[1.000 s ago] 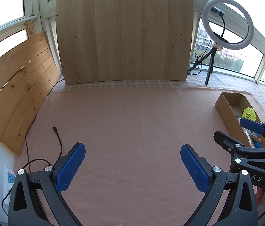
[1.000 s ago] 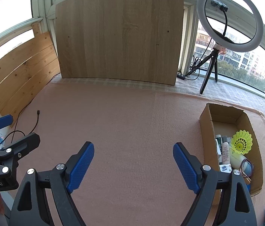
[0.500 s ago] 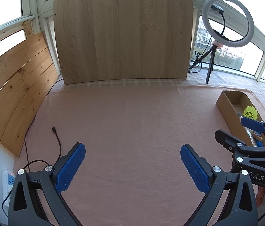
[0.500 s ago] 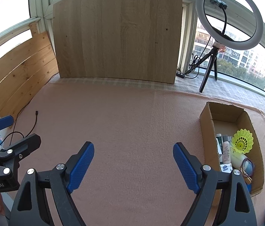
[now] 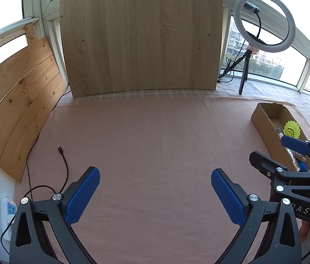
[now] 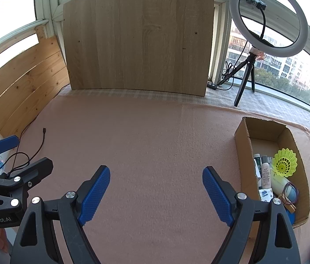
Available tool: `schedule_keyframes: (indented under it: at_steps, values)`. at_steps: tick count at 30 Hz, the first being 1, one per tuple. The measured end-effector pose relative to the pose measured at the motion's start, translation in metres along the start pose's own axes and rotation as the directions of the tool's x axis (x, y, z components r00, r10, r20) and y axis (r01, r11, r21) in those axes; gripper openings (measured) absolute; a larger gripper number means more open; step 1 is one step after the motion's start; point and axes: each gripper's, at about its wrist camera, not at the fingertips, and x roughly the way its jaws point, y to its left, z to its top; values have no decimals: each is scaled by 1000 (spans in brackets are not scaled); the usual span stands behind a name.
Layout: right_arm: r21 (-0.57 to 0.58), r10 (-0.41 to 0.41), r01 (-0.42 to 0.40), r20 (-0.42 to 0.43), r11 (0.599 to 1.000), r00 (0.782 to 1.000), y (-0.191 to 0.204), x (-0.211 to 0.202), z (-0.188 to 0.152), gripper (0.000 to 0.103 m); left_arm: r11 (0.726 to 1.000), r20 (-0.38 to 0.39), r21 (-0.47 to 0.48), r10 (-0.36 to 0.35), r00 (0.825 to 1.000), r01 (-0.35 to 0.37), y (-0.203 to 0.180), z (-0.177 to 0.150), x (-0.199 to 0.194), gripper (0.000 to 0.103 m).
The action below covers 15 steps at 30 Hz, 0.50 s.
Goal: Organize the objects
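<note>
Both grippers held over the pink-covered counter (image 5: 155, 136), pointing down and forward. My left gripper (image 5: 155, 195): fingers spread wide, nothing between the blue pads, only bare cloth under them. My right gripper (image 6: 156, 194): fingers likewise spread, nothing between them.

Cardboard box (image 6: 243, 145) sits on the counter at my right side, open top, long axis running away from me. Inside, at the near end: yellow shuttlecock (image 6: 285, 161) against the right wall, several small bottles (image 6: 265, 171) lying along the left wall, a white packet with blue print (image 6: 265, 192), a loop of thin wire (image 6: 290, 190). Far half of the box shows bare cardboard.

Wooden board (image 5: 141, 41) stands upright at the back. Ring light (image 6: 269, 19) on a tripod behind the box. Black cable (image 5: 63, 160) lies loose on the cloth at the left, near a white power strip (image 5: 8, 211).
</note>
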Motion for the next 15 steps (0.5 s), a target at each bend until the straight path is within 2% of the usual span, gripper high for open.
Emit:
schedule_keyframes:
  at_steps: [5, 8, 12, 15]
  values:
    - [4, -4, 4, -1, 1000, 1000, -4, -1, -1, 83, 1000, -9, 4, -7, 1000, 7, -4, -1, 3, 102]
    - [6, -5, 5, -3, 1000, 1000, -6, -1, -2, 83, 998, 16, 11, -66, 998, 66, -6, -3, 0, 102]
    - [8, -5, 6, -6, 1000, 1000, -9, -1, -2, 83, 998, 48, 53, -37, 998, 35, -13, -5, -3, 102]
    - [9, -5, 5, -8, 1000, 1000, -10, -1, -3, 83, 999, 44, 41, -32, 999, 30, -12, -4, -3, 102]
